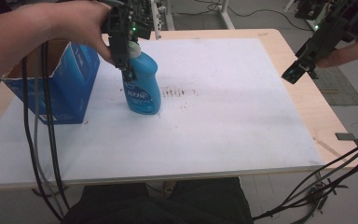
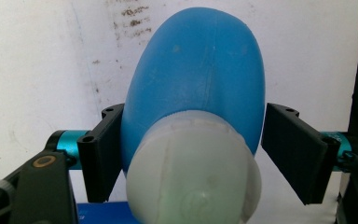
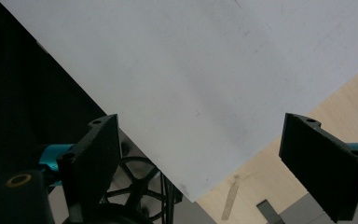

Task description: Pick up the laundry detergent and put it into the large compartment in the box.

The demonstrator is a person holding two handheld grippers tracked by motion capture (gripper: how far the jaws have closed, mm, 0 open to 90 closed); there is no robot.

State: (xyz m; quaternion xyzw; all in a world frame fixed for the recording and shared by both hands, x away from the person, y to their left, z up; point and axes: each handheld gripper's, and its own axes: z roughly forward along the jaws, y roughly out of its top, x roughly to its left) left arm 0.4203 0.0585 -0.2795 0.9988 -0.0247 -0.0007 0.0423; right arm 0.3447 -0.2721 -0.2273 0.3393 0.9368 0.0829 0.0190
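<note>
**Left jaws around bottle neck, grip not yet made**

Blue bottle [image 1: 142,86] stands upright on the white tabletop [image 1: 223,130], just right of the open blue box [image 1: 70,81], apart from it. Left gripper [image 2: 193,149] comes down from above, its jaws straddling the bottle's shoulder below the white cap [image 2: 191,172]. One jaw looks to touch the blue wall; the other stands clear with a visible gap. So: released, nothing clamped. Right gripper [image 1: 299,71] hovers off the tabletop's far right edge, jaws spread wide, nothing between them.

Step in hand, as I read it: closing on the bottle to pick it up. Next move calls for pinching until both pads bear evenly, then a straight lift; the rounded, smooth shoulder may slip or tip towards the box.
</note>
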